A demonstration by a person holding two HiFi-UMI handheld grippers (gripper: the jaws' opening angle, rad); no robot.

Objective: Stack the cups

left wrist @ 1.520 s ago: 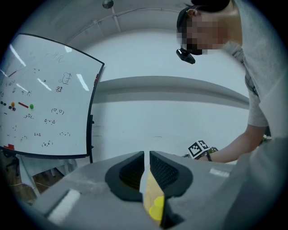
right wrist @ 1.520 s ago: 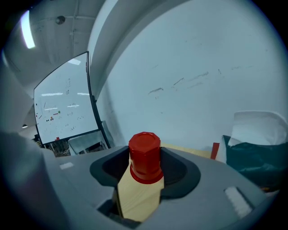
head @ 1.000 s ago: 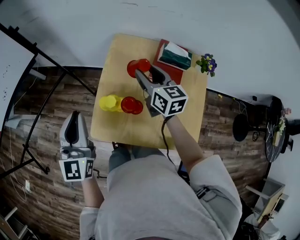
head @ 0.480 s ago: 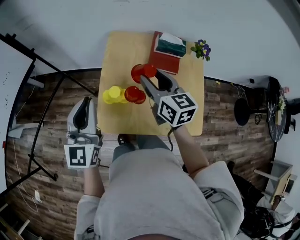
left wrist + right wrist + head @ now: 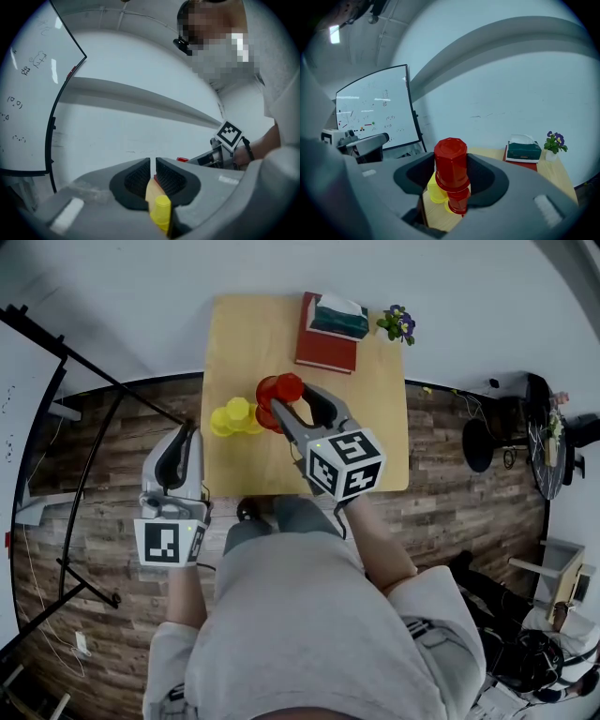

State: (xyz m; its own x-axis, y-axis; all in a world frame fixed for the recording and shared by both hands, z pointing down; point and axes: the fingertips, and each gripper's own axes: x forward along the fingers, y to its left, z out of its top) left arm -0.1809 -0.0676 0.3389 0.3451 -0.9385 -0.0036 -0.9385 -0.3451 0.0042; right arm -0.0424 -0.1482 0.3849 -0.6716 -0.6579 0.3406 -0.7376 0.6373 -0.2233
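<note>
My right gripper (image 5: 292,396) is shut on a red cup (image 5: 282,388) held upside down above the table. In the right gripper view this red cup (image 5: 451,163) fills the gap between the pads. Just below it a second red cup (image 5: 459,200) stands upside down, touching the yellow cups (image 5: 433,191). From the head, the yellow cups (image 5: 233,416) and the second red cup (image 5: 265,418) sit near the table's left side. My left gripper (image 5: 175,461) hangs shut and empty off the table's left edge, its jaws (image 5: 153,163) almost touching.
A wooden table (image 5: 366,418) carries a red book (image 5: 324,346) with a green tissue box (image 5: 337,317) at the far side, next to a small potted plant (image 5: 396,322). A whiteboard (image 5: 375,110) stands to the left. Wood flooring surrounds the table.
My right gripper has carried the red cup nearer and leftward until it hangs over the second red cup. The left gripper has drifted closer to the table's left edge.
</note>
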